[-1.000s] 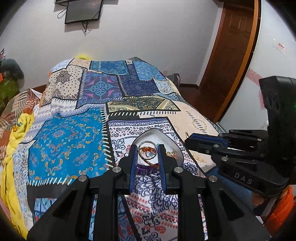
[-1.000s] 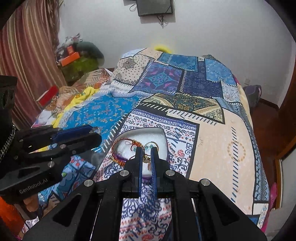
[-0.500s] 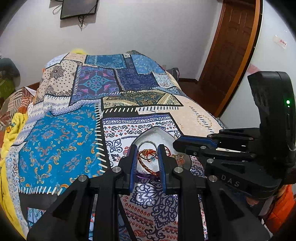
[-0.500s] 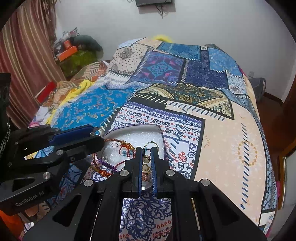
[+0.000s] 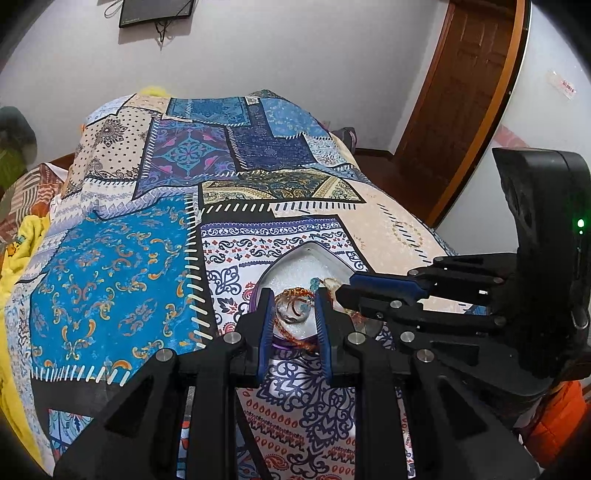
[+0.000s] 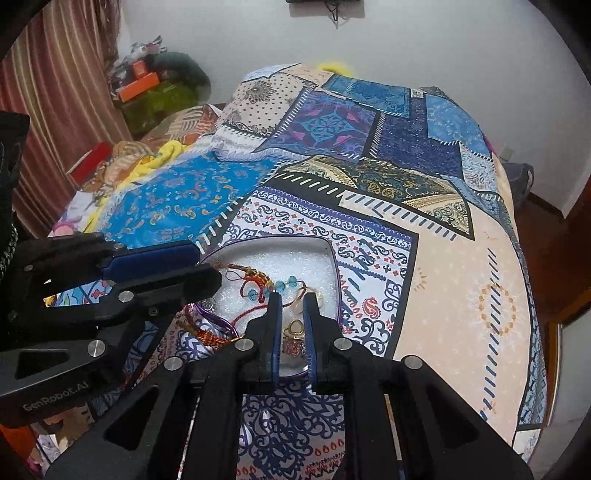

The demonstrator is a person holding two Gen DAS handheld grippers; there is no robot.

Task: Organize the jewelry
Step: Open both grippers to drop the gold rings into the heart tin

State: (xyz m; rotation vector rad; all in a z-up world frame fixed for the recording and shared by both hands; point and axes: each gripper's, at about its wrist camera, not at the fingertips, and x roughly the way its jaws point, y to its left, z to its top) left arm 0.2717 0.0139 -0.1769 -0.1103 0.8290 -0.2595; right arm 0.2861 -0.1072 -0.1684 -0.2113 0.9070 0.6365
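A bed covered by a patchwork bedspread (image 5: pixel 122 266) filled the room beneath a white wall (image 5: pixel 295 48) bearing a mounted screen (image 5: pixel 157 13). A brown wooden door (image 5: pixel 454 110) stood right; striped curtains (image 6: pixel 48 92) hung left.

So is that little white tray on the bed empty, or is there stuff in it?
Not empty. The white tray holds a tangle of red cord bracelets with blue beads and some gold rings on its white lining.

Black left gripper with blue finger pads (image 5: pixel 293 299) held parted, black right gripper with blue pads (image 6: pixel 293 299) narrowly parted, tips close together
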